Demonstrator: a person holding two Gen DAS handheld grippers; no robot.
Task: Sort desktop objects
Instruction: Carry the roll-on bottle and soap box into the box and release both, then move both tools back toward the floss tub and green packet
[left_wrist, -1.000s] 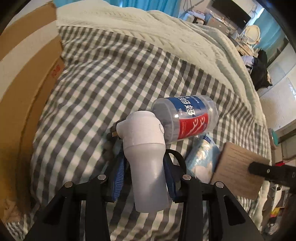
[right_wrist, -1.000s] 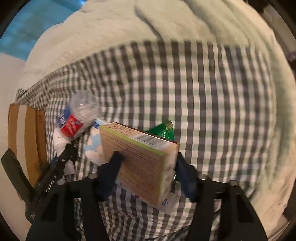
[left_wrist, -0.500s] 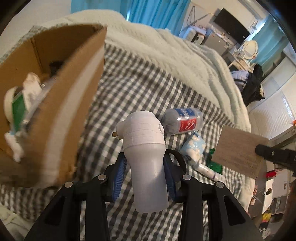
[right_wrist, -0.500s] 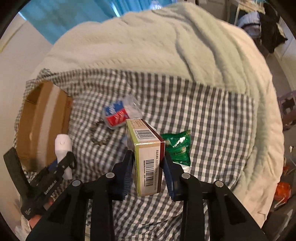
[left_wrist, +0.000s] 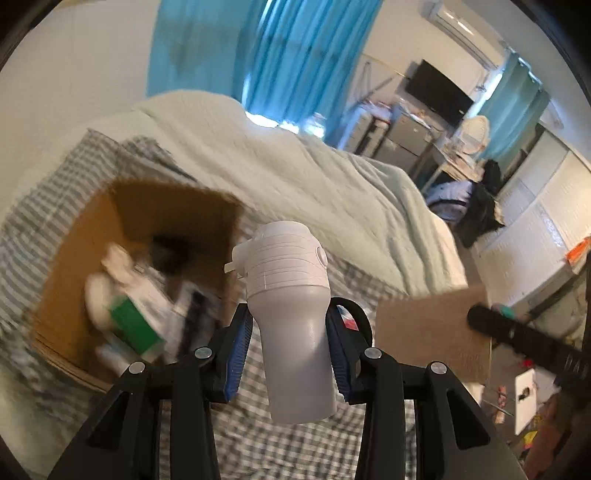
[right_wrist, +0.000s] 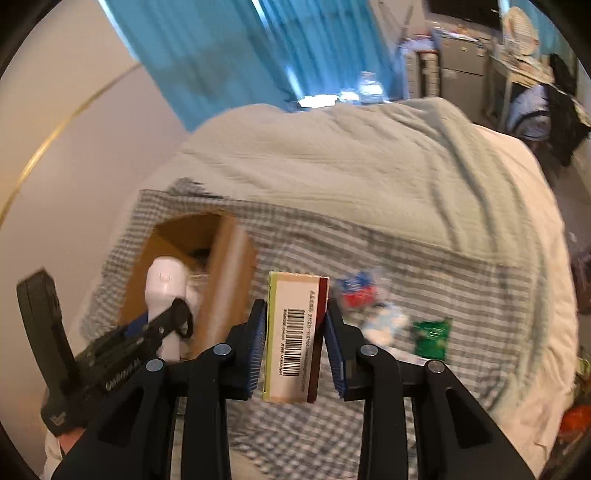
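Note:
My left gripper (left_wrist: 291, 332) is shut on a white plug-in device (left_wrist: 291, 310) with prongs, held upright in the air beside the open cardboard box (left_wrist: 74, 295). The box holds several items, among them a green-and-white pack (left_wrist: 136, 325). My right gripper (right_wrist: 293, 332) is shut on a brown carton with a barcode (right_wrist: 293, 332), held above the checked cloth (right_wrist: 461, 295). In the right wrist view the left gripper (right_wrist: 162, 325) and its device (right_wrist: 164, 284) hang at the box (right_wrist: 229, 280). A red-and-blue bottle (right_wrist: 358, 291), a white-blue packet (right_wrist: 384, 325) and a green packet (right_wrist: 430, 336) lie on the cloth.
The bed carries a pale green blanket (left_wrist: 314, 177). Blue curtains (left_wrist: 258, 55) hang behind it. A TV (left_wrist: 439, 92), shelves and clothes stand at the far right. The right gripper's carton (left_wrist: 432, 332) shows at the right in the left wrist view.
Both grippers have risen and tilted up, each still holding its object. The left one has swung over toward the box, whose inside now shows. The loose items look farther away.

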